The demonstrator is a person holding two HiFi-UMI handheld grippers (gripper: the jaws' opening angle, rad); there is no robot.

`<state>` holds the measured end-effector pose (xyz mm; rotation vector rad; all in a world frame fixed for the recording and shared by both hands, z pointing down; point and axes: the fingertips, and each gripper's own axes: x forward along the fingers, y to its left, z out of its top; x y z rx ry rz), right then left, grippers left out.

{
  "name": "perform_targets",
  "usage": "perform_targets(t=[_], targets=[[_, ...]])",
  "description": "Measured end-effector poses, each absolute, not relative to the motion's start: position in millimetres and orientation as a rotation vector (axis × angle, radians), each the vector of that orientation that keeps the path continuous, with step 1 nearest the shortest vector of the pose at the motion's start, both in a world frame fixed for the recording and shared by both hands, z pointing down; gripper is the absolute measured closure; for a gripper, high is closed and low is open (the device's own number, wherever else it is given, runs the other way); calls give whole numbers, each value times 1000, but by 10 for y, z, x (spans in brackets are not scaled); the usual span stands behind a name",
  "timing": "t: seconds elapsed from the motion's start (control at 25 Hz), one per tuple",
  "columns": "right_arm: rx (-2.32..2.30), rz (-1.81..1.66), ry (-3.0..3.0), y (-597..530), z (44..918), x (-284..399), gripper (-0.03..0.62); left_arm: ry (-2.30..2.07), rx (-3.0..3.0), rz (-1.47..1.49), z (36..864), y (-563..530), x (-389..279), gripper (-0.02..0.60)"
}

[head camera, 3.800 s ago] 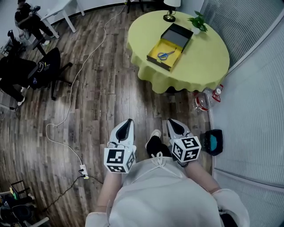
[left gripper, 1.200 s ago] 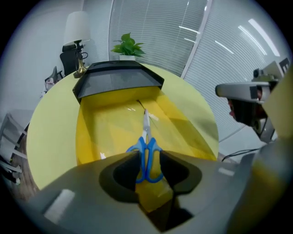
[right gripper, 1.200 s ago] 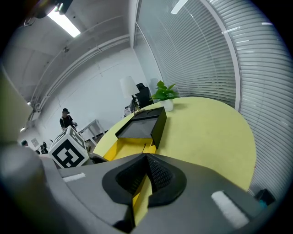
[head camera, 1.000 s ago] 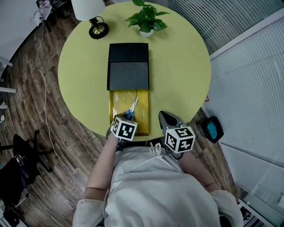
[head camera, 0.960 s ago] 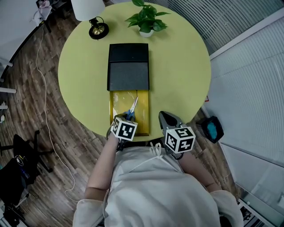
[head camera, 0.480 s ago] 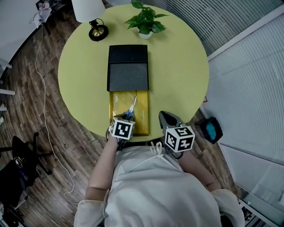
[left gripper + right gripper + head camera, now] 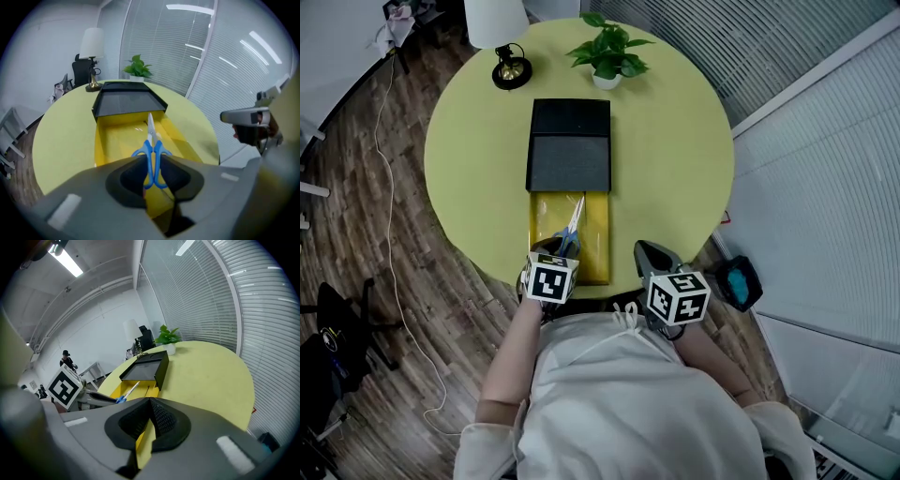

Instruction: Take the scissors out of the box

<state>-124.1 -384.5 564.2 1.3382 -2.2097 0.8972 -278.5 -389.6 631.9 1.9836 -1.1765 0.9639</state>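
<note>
The scissors (image 7: 573, 221), blue-handled with silver blades, hang point-forward over the open yellow box (image 7: 596, 239). My left gripper (image 7: 562, 253) is shut on their blue handles (image 7: 152, 152) at the box's near end. In the left gripper view the blades stick out past the jaws above the yellow box floor (image 7: 117, 138). The black lid (image 7: 569, 141) lies behind the box. My right gripper (image 7: 650, 251) hovers at the table's near edge, right of the box, its jaws together with nothing between them. In the right gripper view the scissors (image 7: 125, 393) show at left.
The round yellow table (image 7: 675, 159) also carries a lamp (image 7: 504, 42) and a potted plant (image 7: 609, 52) at its far side. On the floor lie a white cable (image 7: 389, 187) at left and a blue-and-black object (image 7: 736, 281) at right, beside the slatted wall.
My left gripper has come up and back a little with the scissors in it, so the blades now sit higher over the box. The right gripper has stayed put.
</note>
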Motion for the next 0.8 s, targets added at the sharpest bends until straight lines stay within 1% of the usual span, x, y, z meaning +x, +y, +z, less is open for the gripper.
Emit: perform_targets(t=[0.32, 0.6, 0.8], targets=[[1334, 787, -2276, -3849, 5417, -1408, 595, -1332, 2106, 759, 5693, -3944, -2827, 488], [1307, 706, -2365, -3853, 5127, -1642, 595, -1489, 2300, 460, 4827, -4080, -2846, 488], [1271, 611, -2514, -3847, 4740, -1804, 595, -1593, 2405, 274, 4198, -4055, -2904, 488]])
